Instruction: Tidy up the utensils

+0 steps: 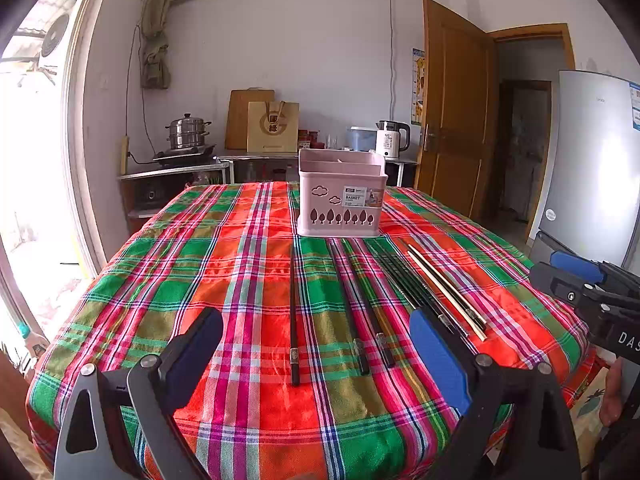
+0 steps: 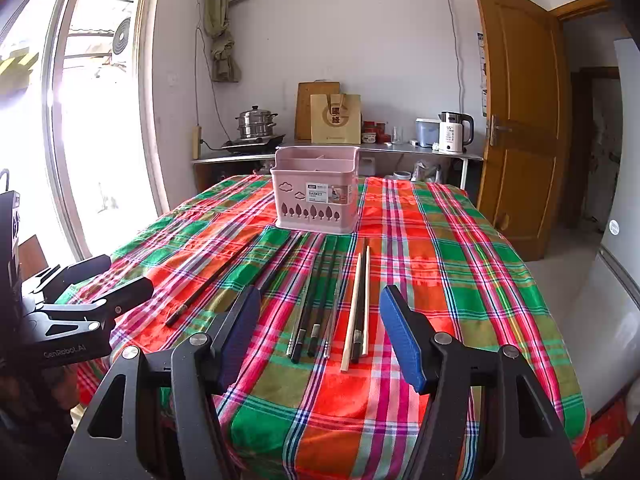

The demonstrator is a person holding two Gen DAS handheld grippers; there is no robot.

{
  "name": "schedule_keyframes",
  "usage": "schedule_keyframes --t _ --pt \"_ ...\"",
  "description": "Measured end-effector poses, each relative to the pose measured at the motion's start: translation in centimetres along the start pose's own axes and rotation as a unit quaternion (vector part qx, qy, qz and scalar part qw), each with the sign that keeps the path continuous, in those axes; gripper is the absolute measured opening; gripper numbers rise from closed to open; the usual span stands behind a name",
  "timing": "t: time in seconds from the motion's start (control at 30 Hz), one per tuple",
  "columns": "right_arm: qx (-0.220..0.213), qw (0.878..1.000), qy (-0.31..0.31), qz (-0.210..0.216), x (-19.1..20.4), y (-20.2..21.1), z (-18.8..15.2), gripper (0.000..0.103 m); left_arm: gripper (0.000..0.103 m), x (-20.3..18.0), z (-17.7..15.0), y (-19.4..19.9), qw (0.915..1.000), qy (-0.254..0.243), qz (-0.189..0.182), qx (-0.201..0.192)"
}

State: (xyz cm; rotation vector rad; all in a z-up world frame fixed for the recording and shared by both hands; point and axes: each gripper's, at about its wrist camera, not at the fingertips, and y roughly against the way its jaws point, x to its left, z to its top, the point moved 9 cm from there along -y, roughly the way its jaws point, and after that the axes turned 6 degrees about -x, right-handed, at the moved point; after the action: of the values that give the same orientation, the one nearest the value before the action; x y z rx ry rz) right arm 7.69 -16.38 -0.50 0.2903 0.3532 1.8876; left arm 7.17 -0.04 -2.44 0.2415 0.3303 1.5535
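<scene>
A table covered w/ a red, green and pink plaid cloth [image 1: 224, 264] is seen in both wrist views. A pale pink plastic utensil basket [image 1: 341, 196] w/ tree and cloud cut-outs and a paper label is stood upright toward the far side of the cloth; inner dividers are visible at its rim.

Chopsticks are laid flat on the cloth in front of the basket, tips toward it. A single black chopstick [image 1: 294, 320] is set apart at the left. Two more dark chopsticks [image 1: 360, 312] lie just beside each other near the middle. A cluster of dark and metal-ended chopsticks [image 2: 316, 300] is found further right, and a pale wooden pair w/ a dark one [image 2: 358, 304] lies at the right end.

The left gripper [image 1: 316, 364] is held wide apart above the near cloth, nothing between its blue pads. The right gripper [image 2: 320, 336] is likewise spread wide and empty, hovering over the right-hand chopstick groups.
</scene>
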Motion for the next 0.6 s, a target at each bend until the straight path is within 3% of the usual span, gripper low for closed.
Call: schedule_keyframes --t 0.6 --pt "0.008 1.0 -0.004 0.001 -0.3 -1.1 -0.2 0.063 0.095 0.3 -0.2 -1.7 0.9997 -0.013 0.002 0.021"
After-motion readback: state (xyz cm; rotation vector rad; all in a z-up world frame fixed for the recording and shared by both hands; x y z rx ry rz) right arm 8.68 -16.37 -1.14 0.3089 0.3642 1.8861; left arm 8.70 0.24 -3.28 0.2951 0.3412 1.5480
